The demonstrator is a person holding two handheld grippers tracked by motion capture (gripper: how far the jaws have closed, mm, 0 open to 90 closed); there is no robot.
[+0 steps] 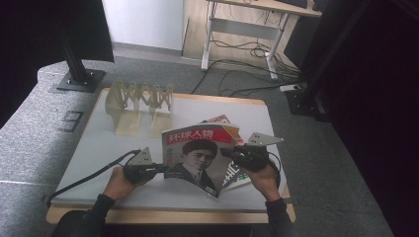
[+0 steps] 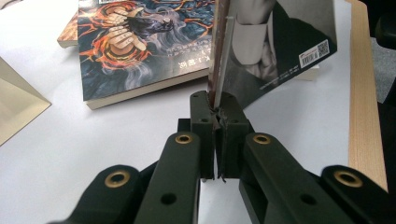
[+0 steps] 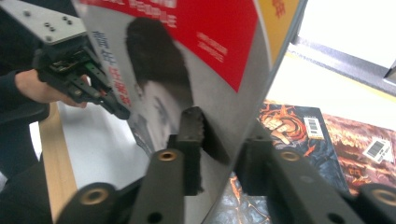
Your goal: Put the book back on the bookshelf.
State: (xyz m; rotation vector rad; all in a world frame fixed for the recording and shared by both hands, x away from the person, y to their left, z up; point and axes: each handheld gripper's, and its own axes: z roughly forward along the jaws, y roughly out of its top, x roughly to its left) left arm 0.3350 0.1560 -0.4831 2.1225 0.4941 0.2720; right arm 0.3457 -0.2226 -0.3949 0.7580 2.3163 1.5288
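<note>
Both hand-held grippers, left (image 1: 159, 168) and right (image 1: 228, 153), clamp a magazine (image 1: 197, 153) above the white-topped table (image 1: 99, 143); grey carpet around.

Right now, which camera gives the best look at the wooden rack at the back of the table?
The high view: the wooden rack stands whole near the table's far edge. The left gripper view catches just a pale corner, likely its base.

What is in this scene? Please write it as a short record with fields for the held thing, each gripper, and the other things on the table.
held thing: magazine, lifted upright above the table
left gripper: shut on the magazine's left edge
right gripper: jaws on either side of the magazine's right edge
under the magazine: books lying flat
far left of table: folding rack, nothing in it
table: white top, wooden rim
</note>
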